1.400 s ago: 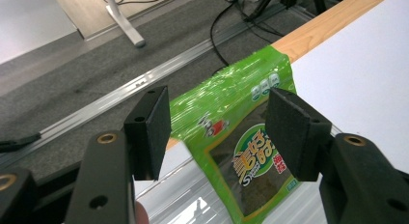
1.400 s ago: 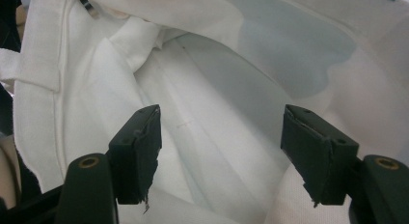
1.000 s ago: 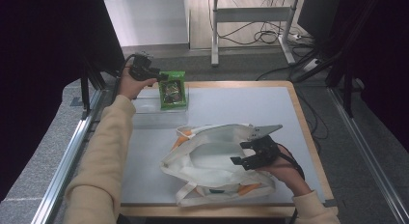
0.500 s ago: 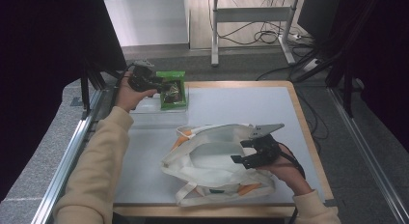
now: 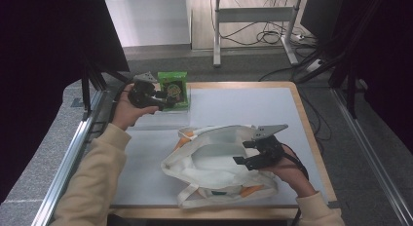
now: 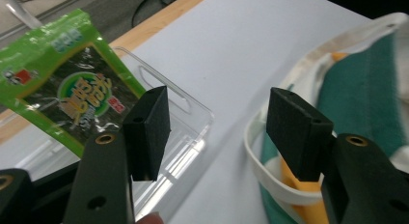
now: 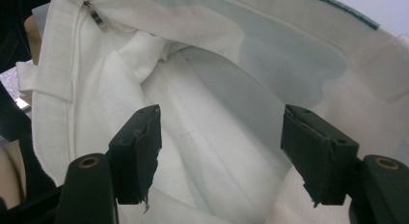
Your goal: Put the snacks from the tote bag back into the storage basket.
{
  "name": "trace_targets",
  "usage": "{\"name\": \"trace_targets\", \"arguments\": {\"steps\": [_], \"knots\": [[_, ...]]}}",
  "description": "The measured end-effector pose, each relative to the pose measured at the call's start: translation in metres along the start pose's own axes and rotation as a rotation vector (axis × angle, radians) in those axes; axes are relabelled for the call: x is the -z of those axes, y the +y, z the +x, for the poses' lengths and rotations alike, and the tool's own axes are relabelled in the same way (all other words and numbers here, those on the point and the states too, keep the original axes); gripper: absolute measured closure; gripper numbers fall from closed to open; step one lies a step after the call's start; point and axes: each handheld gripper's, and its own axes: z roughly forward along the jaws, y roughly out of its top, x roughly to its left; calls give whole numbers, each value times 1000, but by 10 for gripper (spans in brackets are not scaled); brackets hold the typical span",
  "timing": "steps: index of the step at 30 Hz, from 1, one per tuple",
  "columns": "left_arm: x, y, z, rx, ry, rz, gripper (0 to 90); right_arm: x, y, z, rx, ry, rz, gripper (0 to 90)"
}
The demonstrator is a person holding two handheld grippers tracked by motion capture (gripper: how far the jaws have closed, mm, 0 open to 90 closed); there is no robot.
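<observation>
A green seaweed snack packet [image 5: 173,88] stands in a clear plastic holder [image 5: 181,108] at the table's far left. My left gripper [image 5: 163,99] is level with the packet's left side, jaws open and pointing at it, nothing between them. In the left gripper view the packet [image 6: 62,84] and holder [image 6: 179,119] lie just beyond my open left gripper [image 6: 219,122]. A white tote bag [image 5: 214,162] with orange and green trim lies open in the near middle. My right gripper [image 5: 242,153] stands open at the bag's right rim, and my right gripper [image 7: 231,147] looks into the white lining [image 7: 212,89].
A grey-white mat [image 5: 243,104] covers the wooden table, bare at the far right. Metal rails [image 5: 73,153] run along the table's left side. Beyond the far edge stand a desk frame and loose cables [image 5: 272,36] on the floor.
My left gripper has come toward the near side and a little right, along the packet's left side. The right gripper and the bag have stayed put.
</observation>
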Motion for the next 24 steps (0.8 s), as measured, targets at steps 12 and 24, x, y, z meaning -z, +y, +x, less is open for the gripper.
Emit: {"name": "trace_targets", "arguments": {"steps": [12, 24], "knots": [[14, -32, -29, 4, -57, -16, 411, -3, 0, 2, 2, 3, 15, 310], [14, -50, -51, -34, -81, -2, 413, -3, 1, 2, 3, -1, 10, 308]]}}
